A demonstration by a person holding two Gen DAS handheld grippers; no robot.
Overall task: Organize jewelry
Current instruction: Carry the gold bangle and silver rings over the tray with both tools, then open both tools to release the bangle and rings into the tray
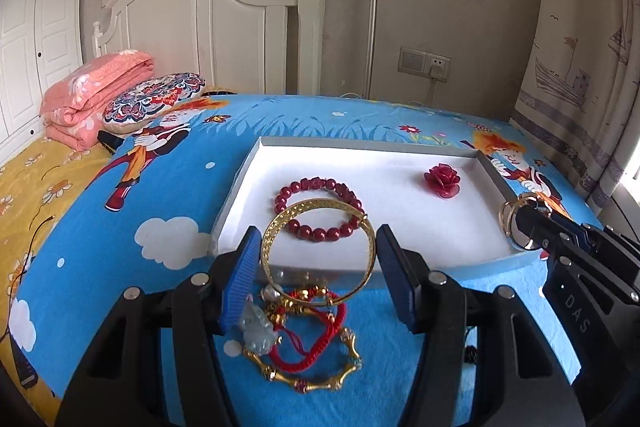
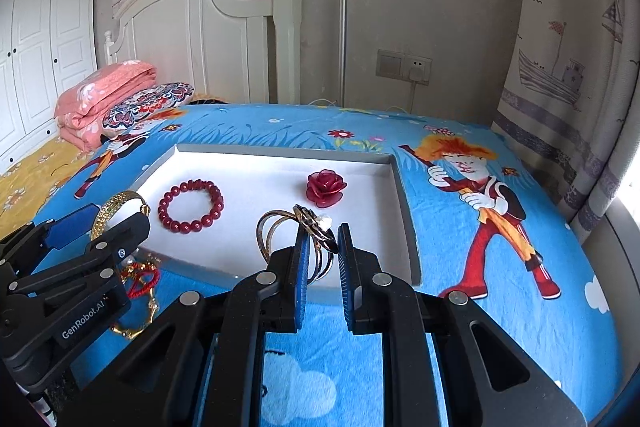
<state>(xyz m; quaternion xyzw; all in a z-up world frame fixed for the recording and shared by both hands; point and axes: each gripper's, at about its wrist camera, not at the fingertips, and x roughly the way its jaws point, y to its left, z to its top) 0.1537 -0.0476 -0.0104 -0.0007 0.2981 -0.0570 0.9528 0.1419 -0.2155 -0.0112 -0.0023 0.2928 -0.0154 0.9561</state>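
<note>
While both grippers carry bangles toward the tray, a small pile waits on the bedspread.

Left gripper (image 1: 318, 267) clasps the gold bangle (image 1: 319, 254) by its sides; right gripper (image 2: 322, 259) is clenched on a thin wire bangle (image 2: 280, 239), both over the near edge of the white tray (image 1: 400, 147), likely for setting beside the red bead bracelet (image 1: 320, 203) and rose ornament (image 1: 441, 179). Red cord bracelets (image 1: 316, 339) lie nearer.

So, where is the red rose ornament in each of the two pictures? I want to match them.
Left wrist view: the red rose ornament sits right of centre, inside the white tray, near its far right corner.
Right wrist view: the rose sits at centre, inside the tray, right of the red bead bracelet.
Shared landmark: the red bead bracelet, lying left of the rose in both views.
</note>
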